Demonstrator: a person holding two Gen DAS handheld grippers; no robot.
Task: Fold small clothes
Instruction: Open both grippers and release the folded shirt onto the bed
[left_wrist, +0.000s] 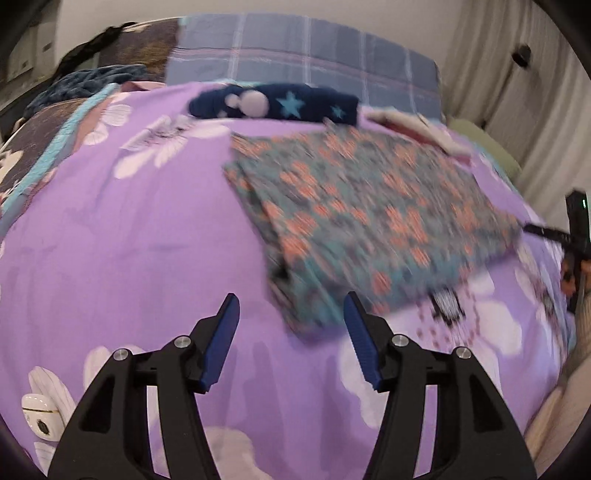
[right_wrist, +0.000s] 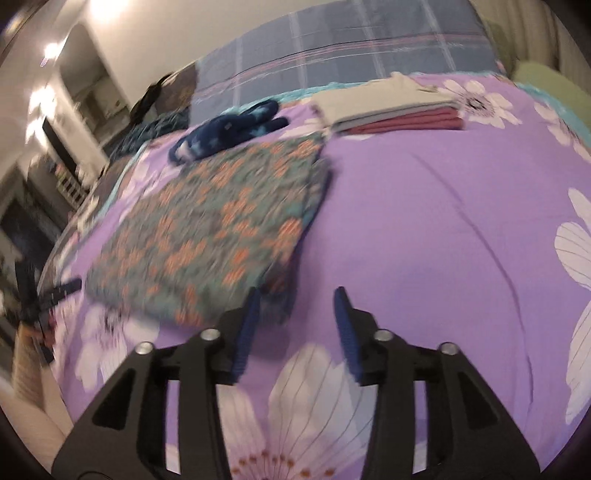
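While the left wrist view is smeared by motion, we can still make out our left gripper hovering with its jaws spread and nothing between them. The floral garment lies folded flat on the purple bedspread, up toward one o'clock from the fingertips, its near corner just beyond them. A navy star-patterned piece sits at twelve o'clock, near the garment's far edge.

From the right wrist view, our right gripper is likewise spread and empty, with the garment at about ten o'clock, its near edge just beside the left fingertip. A stack of folded clothes rests at one o'clock, well apart.

We judge the fold looks nearly finished; to do well, we should pinch both near corners together, lift evenly, and keep the layers aligned.
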